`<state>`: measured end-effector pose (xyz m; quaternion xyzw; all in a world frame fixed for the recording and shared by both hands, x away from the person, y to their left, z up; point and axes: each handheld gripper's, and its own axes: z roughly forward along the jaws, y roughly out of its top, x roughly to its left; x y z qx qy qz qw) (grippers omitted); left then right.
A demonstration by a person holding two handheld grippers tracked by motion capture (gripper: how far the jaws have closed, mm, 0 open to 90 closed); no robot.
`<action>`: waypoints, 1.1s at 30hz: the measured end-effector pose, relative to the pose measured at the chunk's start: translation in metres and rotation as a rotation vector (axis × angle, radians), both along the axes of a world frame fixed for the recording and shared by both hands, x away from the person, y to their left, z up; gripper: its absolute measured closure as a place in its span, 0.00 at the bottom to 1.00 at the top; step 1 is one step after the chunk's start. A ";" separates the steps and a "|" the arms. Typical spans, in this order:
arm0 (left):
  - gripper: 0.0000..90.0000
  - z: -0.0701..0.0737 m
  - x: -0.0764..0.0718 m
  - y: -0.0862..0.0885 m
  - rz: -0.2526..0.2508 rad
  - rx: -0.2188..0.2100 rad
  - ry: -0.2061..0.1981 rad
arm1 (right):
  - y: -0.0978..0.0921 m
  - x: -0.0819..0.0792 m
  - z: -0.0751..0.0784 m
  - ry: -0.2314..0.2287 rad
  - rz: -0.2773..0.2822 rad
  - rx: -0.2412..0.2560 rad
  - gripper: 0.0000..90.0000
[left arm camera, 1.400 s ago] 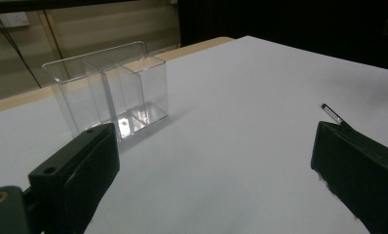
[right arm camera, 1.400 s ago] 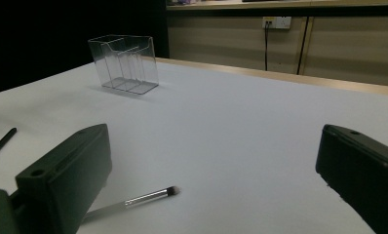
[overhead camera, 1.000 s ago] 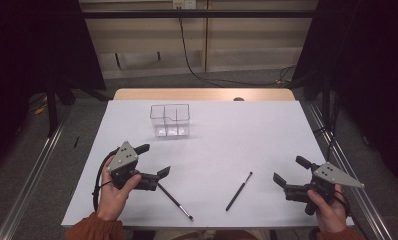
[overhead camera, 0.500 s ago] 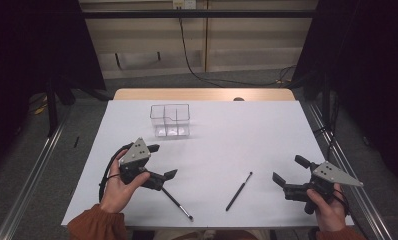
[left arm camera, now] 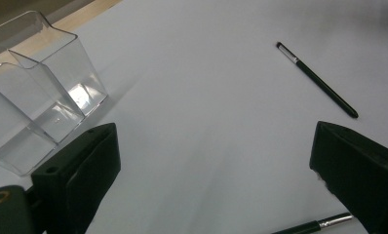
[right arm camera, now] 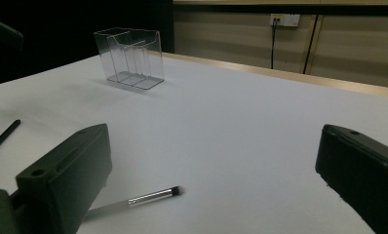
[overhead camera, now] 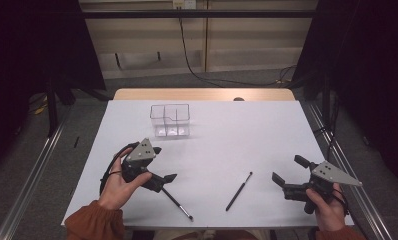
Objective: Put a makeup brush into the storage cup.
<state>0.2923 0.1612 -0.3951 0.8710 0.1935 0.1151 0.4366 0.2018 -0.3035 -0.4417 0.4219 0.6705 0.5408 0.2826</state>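
While the left gripper [overhead camera: 166, 182] gapes unclenched: beneath it, slim black silver-banded brush [overhead camera: 178, 204].

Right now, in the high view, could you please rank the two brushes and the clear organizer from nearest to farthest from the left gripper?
From the left gripper:
1. Left brush, right under its jaws, toward the front edge.
2. Right brush, off to its right, mid-table.
3. Clear organizer, toward the table's far side; distance close to the right brush's, so a tentative ranking.
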 end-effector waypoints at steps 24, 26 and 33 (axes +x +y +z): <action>0.06 -0.016 -0.007 -0.022 -0.178 0.251 0.103 | 0.001 0.000 -0.001 0.008 0.011 0.000 0.00; 0.06 -0.016 -0.008 -0.023 -0.204 0.260 0.109 | 0.001 0.000 0.000 0.007 0.010 0.000 0.00; 0.06 -0.024 -0.011 -0.031 -0.259 0.337 0.132 | 0.001 0.000 -0.001 0.014 0.018 -0.012 0.00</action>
